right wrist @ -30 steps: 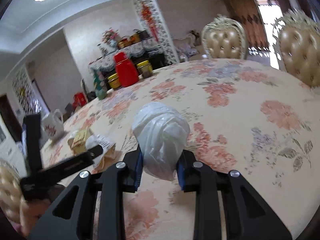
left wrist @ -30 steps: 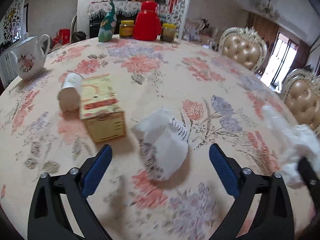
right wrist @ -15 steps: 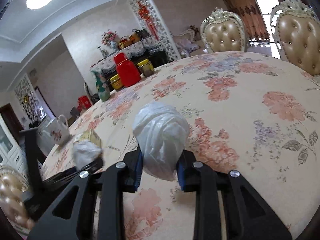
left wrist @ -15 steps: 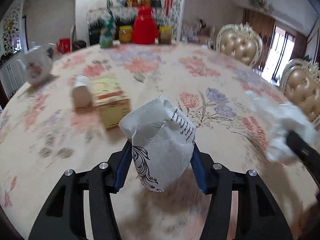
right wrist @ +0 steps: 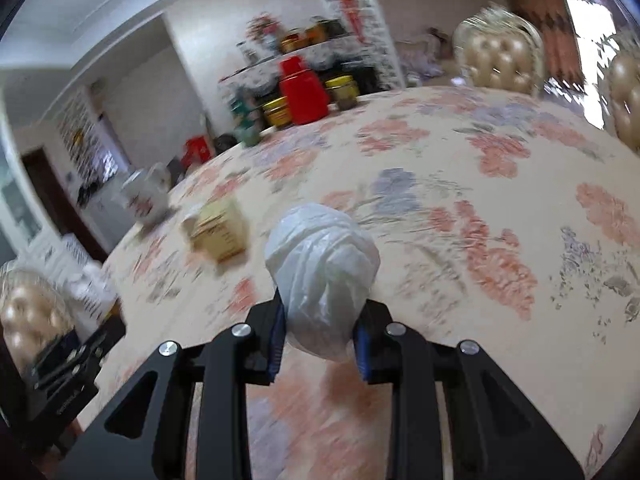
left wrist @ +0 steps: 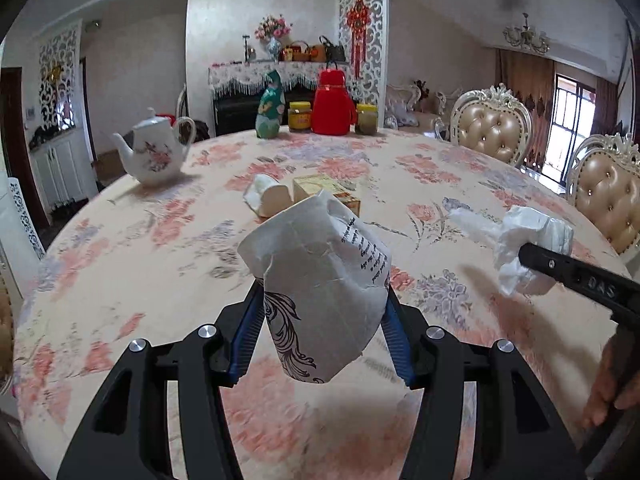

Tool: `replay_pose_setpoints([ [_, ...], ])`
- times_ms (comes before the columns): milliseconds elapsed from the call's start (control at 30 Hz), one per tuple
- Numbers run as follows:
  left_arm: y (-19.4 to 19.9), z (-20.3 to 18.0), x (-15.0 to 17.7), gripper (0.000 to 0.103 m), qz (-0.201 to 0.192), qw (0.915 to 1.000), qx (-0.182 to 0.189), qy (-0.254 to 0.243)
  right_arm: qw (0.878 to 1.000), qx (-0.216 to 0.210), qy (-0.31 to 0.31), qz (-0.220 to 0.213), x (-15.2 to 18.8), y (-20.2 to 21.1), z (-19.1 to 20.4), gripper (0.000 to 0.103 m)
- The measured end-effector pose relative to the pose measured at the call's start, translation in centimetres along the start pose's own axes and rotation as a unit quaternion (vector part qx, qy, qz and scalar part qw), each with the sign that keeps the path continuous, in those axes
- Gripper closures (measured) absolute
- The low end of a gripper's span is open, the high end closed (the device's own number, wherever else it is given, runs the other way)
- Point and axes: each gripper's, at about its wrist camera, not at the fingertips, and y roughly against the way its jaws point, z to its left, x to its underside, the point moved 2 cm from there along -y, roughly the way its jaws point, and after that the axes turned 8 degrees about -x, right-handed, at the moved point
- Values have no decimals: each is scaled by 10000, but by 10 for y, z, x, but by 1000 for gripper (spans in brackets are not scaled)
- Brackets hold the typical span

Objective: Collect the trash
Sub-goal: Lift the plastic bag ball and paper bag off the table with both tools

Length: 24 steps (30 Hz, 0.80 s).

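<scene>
My left gripper (left wrist: 322, 332) is shut on a crumpled white paper bag (left wrist: 320, 280) with black print, held up above the floral tablecloth (left wrist: 160, 264). My right gripper (right wrist: 320, 336) is shut on a balled white plastic bag (right wrist: 322, 280); the same plastic bag (left wrist: 528, 248) shows at the right of the left wrist view, on the tip of the right gripper's black finger (left wrist: 576, 276). On the table behind lie a yellow carton (left wrist: 326, 190) and a white cup (left wrist: 270, 198) on its side. The yellow carton (right wrist: 220, 232) also appears blurred in the right wrist view.
A white floral teapot (left wrist: 154, 152) stands at the far left. A red jug (left wrist: 334, 104), two jars (left wrist: 300, 116) and a green figurine (left wrist: 271, 106) line the far edge. Padded chairs (left wrist: 492, 128) ring the right side. A hand (left wrist: 612, 384) grips the right tool.
My left gripper closed on the paper bag and lifted it off the table, pulling back from the carton. The right gripper, still gripping the plastic bag, swung sideways and rolled.
</scene>
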Motion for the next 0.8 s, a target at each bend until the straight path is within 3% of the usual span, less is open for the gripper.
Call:
replay_pose_setpoints([
  [333,45,11,24,50,-376,9991,137,-168,9969,110,757,-178,49,62,58,75],
  [800,85,-9,43,50,-738,9951,485,-439,9962,292,638,-519,78,104,50,75],
])
